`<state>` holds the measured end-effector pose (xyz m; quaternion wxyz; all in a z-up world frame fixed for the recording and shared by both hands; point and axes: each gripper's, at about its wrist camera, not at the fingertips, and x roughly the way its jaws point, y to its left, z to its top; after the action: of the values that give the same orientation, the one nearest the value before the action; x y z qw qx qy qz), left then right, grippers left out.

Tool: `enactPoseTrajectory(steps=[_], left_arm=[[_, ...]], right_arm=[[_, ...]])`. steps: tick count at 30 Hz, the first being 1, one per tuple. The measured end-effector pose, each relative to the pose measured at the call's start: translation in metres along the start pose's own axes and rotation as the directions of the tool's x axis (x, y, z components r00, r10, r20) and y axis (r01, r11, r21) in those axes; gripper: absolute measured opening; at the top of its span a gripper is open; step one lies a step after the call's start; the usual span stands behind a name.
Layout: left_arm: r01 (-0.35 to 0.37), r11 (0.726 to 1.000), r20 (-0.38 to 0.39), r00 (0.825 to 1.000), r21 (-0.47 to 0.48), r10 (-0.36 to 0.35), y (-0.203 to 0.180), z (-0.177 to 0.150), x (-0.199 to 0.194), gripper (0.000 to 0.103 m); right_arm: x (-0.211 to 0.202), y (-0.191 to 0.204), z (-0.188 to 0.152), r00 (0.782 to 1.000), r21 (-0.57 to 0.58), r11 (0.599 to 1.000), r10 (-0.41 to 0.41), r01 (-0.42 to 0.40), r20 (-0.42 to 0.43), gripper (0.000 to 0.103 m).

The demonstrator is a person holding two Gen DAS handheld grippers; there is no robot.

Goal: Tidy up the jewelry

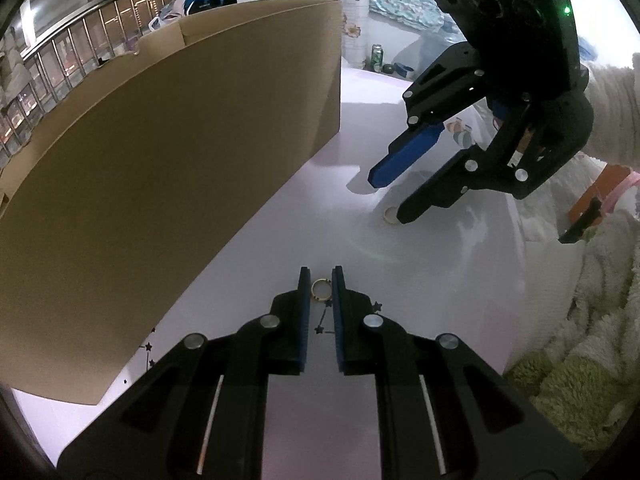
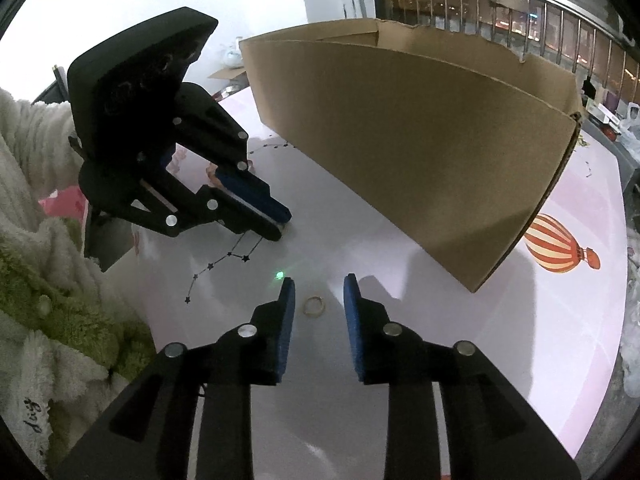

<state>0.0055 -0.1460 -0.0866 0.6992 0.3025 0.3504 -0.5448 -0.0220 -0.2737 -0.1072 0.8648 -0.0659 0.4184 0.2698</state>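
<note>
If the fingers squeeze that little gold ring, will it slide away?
Maybe. The gold ring lies flat on the smooth, shiny table, so a nudge could make it skid. It looks thin and stiff, probably very light. Lying flat, it seems unlikely to roll, though the left gripper has little to grip.

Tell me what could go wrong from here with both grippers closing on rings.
The left gripper brackets a thin gold ring lying flat on the glossy table; closing may squirt it out. The right gripper stands wider around its ring, so it could skid. The cardboard box stands close; a lifting gripper might clip it.
</note>
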Motion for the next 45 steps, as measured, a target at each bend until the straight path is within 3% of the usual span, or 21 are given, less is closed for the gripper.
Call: enactPoseTrajectory(steps=[5, 8, 22, 28, 45], left_arm=[[-0.003, 1.0, 0.004, 1.0, -0.018, 0.003, 0.0045, 0.0009, -0.005, 0.011], [-0.003, 1.0, 0.017, 1.0, -0.02, 0.003, 0.0039, 0.0027, -0.0079, 0.018], [0.0, 1.0, -0.001, 1.0, -0.018, 0.0, 0.0031, -0.0016, -0.0054, 0.019], [-0.011, 1.0, 0.006, 1.0, -0.014, 0.011, 0.0036, -0.0017, -0.0045, 0.013], [-0.019, 1.0, 0.01, 1.0, -0.024, 0.019, 0.0058, -0.0047, -0.0065, 0.01]], right_arm=[[-0.002, 0.0033, -0.0004, 1.0, -0.015, 1.0, 0.004, -0.004, -0.012, 0.026], [-0.002, 0.0034, 0.0, 1.0, -0.016, 1.0, 0.001, -0.001, -0.012, 0.026], [0.0057, 0.0094, -0.0017, 1.0, -0.044, 0.999, -0.007, 0.006, -0.02, 0.024], [0.0043, 0.0048, -0.0032, 1.0, -0.046, 0.999, -0.019, 0.018, -0.015, 0.012], [-0.0005, 0.003, -0.0048, 1.0, -0.039, 0.999, -0.022, 0.021, -0.004, 0.01]])
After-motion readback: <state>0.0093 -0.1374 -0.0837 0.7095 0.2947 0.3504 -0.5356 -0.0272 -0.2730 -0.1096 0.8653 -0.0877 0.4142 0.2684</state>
